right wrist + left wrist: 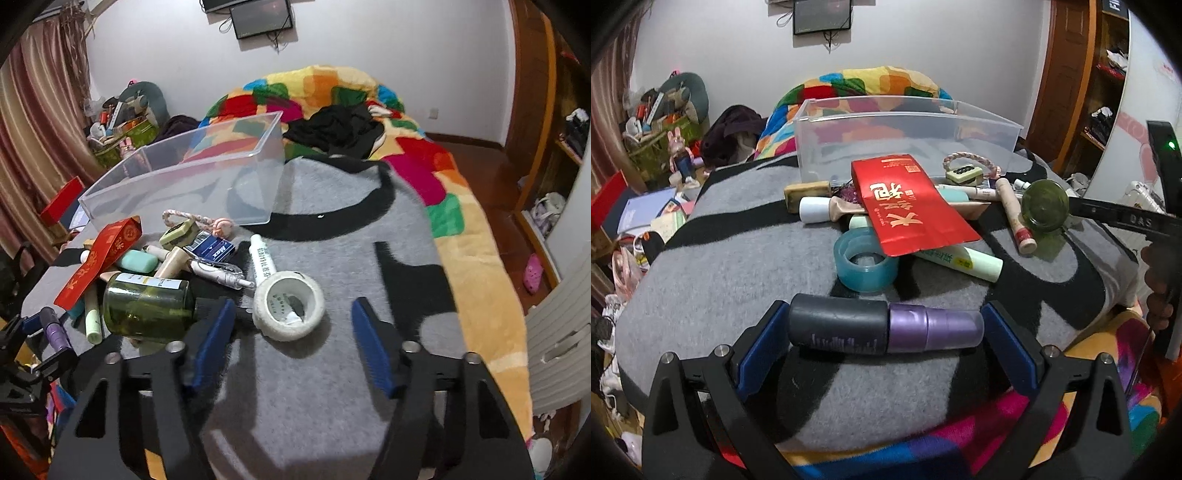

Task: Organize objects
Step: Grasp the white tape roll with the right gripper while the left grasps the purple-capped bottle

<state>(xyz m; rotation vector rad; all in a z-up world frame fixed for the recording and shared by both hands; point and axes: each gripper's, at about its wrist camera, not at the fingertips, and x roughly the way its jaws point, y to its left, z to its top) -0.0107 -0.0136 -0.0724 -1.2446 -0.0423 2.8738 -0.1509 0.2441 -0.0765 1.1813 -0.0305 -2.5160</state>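
In the left wrist view, the left tongs (886,328) are sitting at the bottom centre of the frame, clamped end to end on a small cylindrical bottle with a black body and a purple cap (884,328), its two ends pressing against the blue pads (764,343). The bottle is lying crosswise over the grey and black blanket (720,266) that is covering the bed.

Just above it in the frame, a translucent teal tape roll (866,264) is resting on the blanket, with a flat red paper packet with gold lettering (905,206) leaning over a pale green tube (964,264). A clear rectangular plastic bin (905,140) is standing behind the heap in the upper middle, and a round dark green glass bottle (1045,205) is lying at the right.

In the right wrist view, the right tongs (291,343) are standing apart at the lower centre with nothing between the pads. A white tape roll (290,308) is lying just above the gap, nearer the left pad, and the green glass bottle (147,306) is lying at that pad's left, seemingly touching it. The clear bin (184,177) is sitting tilted in the upper left, and the heap of small items is spreading below it. The left tongs with the purple-capped bottle (55,332) are showing at the left edge.
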